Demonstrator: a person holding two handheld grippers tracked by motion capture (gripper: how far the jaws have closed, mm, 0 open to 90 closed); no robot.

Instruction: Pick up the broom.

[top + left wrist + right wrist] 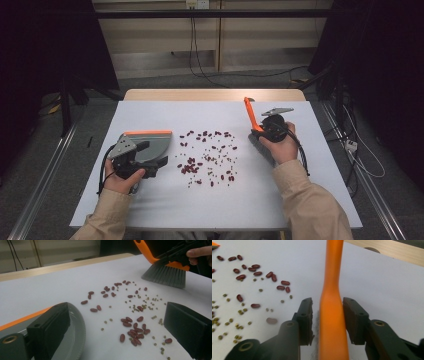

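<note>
Brush (332,315) between right hand-held gripper (327,315) pads, released (small gaps); left hand-held gripper (117,330) spread wide beside dustpan (75,332).

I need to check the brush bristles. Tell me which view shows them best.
Left gripper view: the brush bristles show whole, grey, resting on the table. High view shows mainly the orange handle. Right gripper view shows the handle between the jaws.

My brush (332,290) has a smooth, glossy orange plastic handle and matt grey bristles (165,276). My dustpan (75,332) is smooth grey plastic. The red beans (135,330) are glossy. The table cover (280,195) is matt white; my jaws are matt black.
</note>
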